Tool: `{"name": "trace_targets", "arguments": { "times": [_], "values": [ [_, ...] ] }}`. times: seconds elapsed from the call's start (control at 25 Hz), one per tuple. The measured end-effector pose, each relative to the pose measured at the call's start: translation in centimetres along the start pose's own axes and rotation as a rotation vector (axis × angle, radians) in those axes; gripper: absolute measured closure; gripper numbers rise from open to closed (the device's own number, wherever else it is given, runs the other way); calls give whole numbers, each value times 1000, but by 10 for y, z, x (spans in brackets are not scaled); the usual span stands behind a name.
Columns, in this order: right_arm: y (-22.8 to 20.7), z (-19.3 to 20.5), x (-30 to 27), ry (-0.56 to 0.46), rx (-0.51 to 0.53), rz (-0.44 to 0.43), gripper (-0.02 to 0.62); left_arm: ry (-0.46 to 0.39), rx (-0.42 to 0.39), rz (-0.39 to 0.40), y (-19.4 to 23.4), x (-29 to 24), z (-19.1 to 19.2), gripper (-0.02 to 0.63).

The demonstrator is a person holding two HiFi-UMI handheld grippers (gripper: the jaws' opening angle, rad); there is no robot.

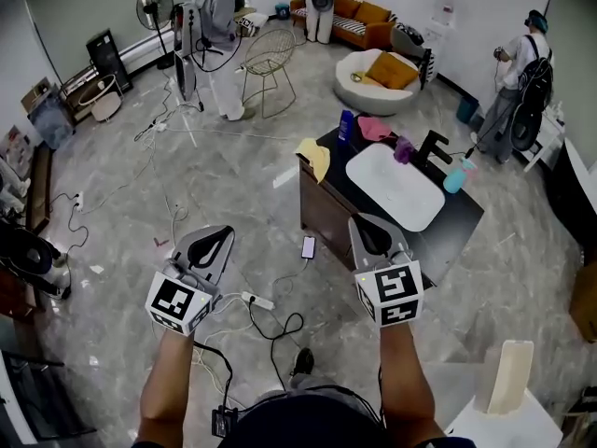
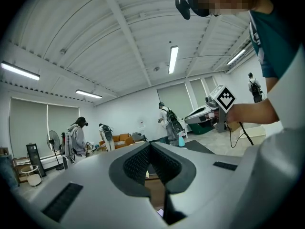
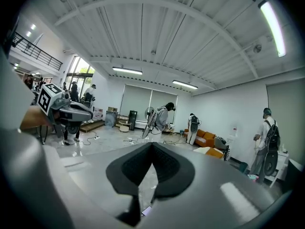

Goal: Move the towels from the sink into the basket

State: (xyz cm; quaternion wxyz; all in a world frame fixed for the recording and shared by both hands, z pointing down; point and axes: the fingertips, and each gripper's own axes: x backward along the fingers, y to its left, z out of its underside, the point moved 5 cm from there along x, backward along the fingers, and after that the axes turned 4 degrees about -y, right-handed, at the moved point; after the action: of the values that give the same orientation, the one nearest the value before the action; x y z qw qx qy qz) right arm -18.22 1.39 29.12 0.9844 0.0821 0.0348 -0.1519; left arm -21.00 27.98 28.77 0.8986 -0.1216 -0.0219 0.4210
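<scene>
A white sink basin (image 1: pixel 396 189) is set in a dark cabinet top (image 1: pixel 464 220) ahead of me on the right. A yellow towel (image 1: pixel 315 157) hangs over the cabinet's left corner. A pink towel (image 1: pixel 375 128) lies on the top behind the basin. My left gripper (image 1: pixel 217 232) is held over the floor, left of the cabinet, shut and empty (image 2: pixel 150 145). My right gripper (image 1: pixel 370 220) hovers at the cabinet's near edge, also shut with nothing in it (image 3: pixel 152 145). I cannot make out a basket in any view.
On the cabinet top stand a blue bottle (image 1: pixel 346 125), a purple item (image 1: pixel 403 149), a black faucet (image 1: pixel 432 146) and a teal bottle (image 1: pixel 454 177). A phone (image 1: pixel 308 246), a power strip (image 1: pixel 257 300) and cables lie on the floor. Other people stand far off.
</scene>
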Motion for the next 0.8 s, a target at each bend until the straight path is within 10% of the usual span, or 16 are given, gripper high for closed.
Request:
{"name": "trace_targets", "arguments": {
  "times": [0.8],
  "values": [
    [1, -4, -75, 57, -36, 151, 584, -57, -31, 148, 109, -67, 3, 600]
  ]
}}
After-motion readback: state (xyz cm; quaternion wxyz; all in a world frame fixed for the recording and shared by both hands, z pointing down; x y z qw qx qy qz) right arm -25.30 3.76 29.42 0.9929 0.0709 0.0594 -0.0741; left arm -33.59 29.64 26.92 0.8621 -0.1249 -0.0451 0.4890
